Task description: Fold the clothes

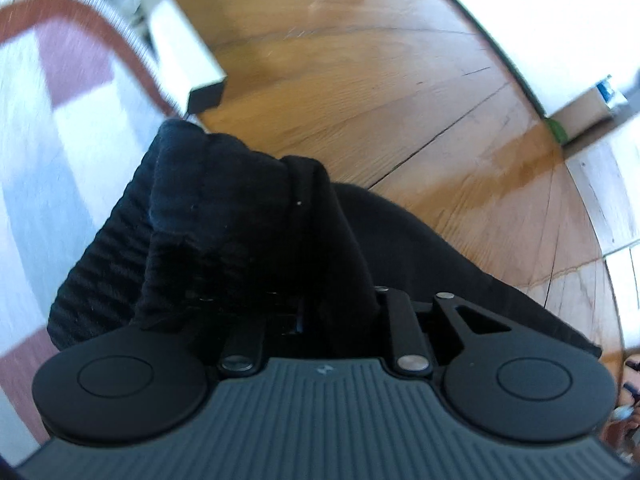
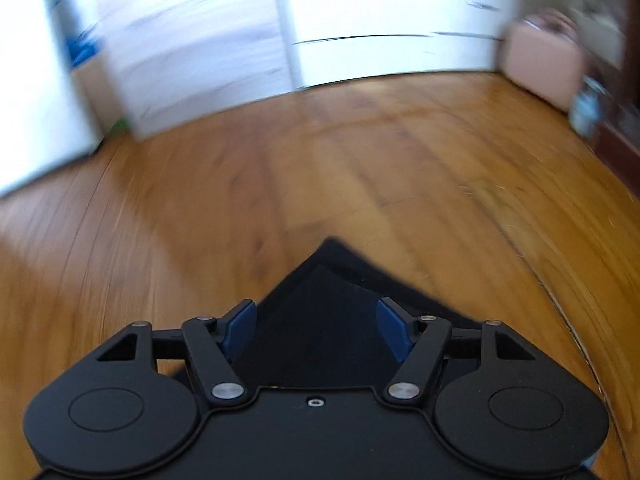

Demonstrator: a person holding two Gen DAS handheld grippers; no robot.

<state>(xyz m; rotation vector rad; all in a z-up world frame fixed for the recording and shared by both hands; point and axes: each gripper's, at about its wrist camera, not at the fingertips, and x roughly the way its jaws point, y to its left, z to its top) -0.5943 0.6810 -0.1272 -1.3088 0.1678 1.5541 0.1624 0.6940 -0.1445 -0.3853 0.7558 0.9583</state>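
Note:
A black garment (image 1: pixel 224 208) with a ribbed band is bunched up in the left wrist view. It drapes over my left gripper (image 1: pixel 312 300) and hides the fingers, whose links are drawn inward on the cloth. In the right wrist view a flat corner of the black garment (image 2: pixel 320 280) points away from me over the wooden floor (image 2: pixel 360 168). My right gripper (image 2: pixel 316 320) is open, and its blue pads (image 2: pixel 242 322) stand wide apart on either side of that corner. I cannot tell whether the pads touch the cloth.
A red and white checked cloth (image 1: pixel 60 92) lies at the left. Beside it is a white furniture piece with a black foot (image 1: pixel 204 96). White cabinets (image 2: pixel 360 20) line the far wall, with a pink case (image 2: pixel 540 64) at the right and a cardboard box (image 1: pixel 580 112).

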